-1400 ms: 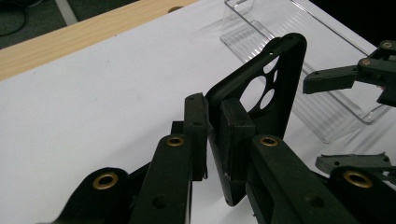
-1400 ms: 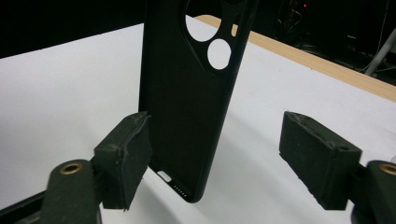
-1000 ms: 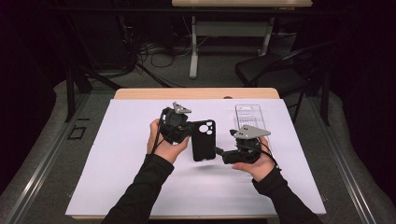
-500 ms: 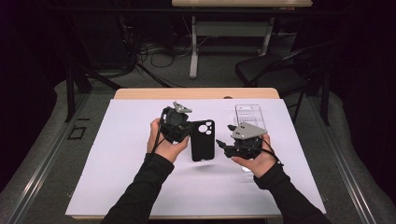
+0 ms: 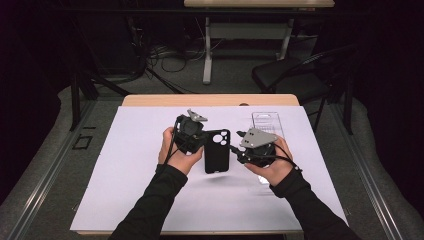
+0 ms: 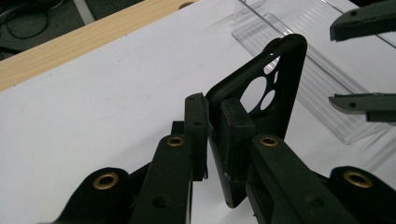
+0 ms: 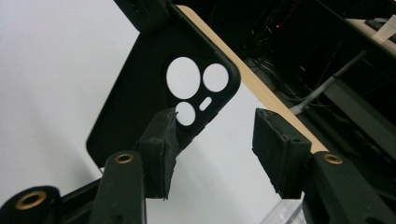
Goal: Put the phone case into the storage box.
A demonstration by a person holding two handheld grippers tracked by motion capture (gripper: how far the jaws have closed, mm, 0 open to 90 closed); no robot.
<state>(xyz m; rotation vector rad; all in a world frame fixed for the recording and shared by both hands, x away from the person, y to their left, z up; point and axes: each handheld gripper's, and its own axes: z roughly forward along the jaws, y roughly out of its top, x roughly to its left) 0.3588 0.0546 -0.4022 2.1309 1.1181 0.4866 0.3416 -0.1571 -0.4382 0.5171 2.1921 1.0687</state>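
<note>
1. The left gripper (image 5: 200,142) has its jaws clamped on one long edge of the black phone case (image 5: 217,151), so the case hangs above the white tabletop (image 5: 125,170) instead of lying on it.
2. In the left gripper view the pinch is easy to see: one pad (image 6: 196,122) sits outside the case (image 6: 275,88) wall, the other pad inside it, squeezed tight on the rim.
3. The case is tipped up on edge there, with the camera cutouts at its far end.
4. The right gripper (image 5: 239,147) is just right of the case, jaws spread wide with nothing between them.
5. In the right gripper view the case (image 7: 154,88) sits right ahead of those jaws, with three round holes and a small slot facing the camera. The left pad (image 7: 159,140) overlaps the case's lower corner in that view, but I can't tell if it actually touches.
6. A clear plastic tray (image 5: 267,122) lies flat on the tabletop behind the right hand (image 5: 272,167), near the far edge. In the left gripper view the tray (image 6: 317,70) lies just past the case.
7. Both hands are near the middle of the tabletop, close together, with the case between them.
</note>
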